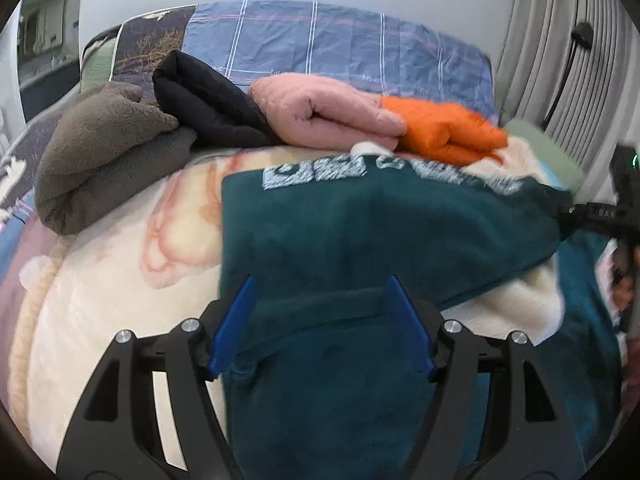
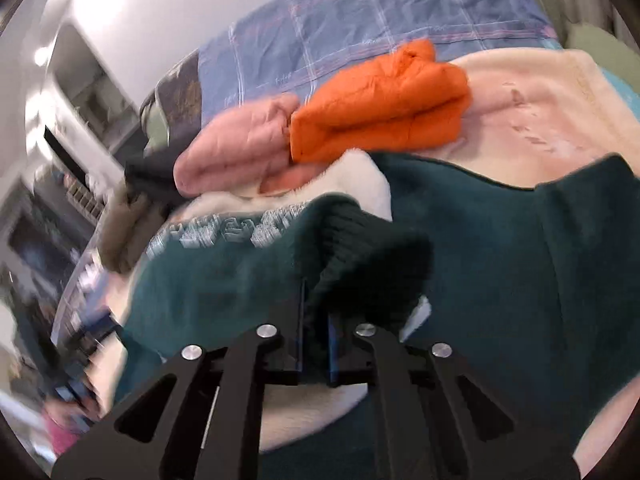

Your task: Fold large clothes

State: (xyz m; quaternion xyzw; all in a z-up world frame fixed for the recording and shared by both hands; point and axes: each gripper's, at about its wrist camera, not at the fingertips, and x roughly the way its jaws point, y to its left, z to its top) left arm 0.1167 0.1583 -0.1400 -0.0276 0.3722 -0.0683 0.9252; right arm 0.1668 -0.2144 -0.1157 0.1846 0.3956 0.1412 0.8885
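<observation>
Both right fingers [image 2: 334, 344] buried in sweatshirt cuff [image 2: 360, 252]

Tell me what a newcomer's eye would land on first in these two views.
First, the dark teal sweatshirt with pale lettering, spread across the cream blanket in the foreground; the right gripper has its jaws shut on the ribbed cuff, while the left gripper hangs open over the fabric. Next, the bright orange jacket, folded behind the sweatshirt beside a pink one.
</observation>
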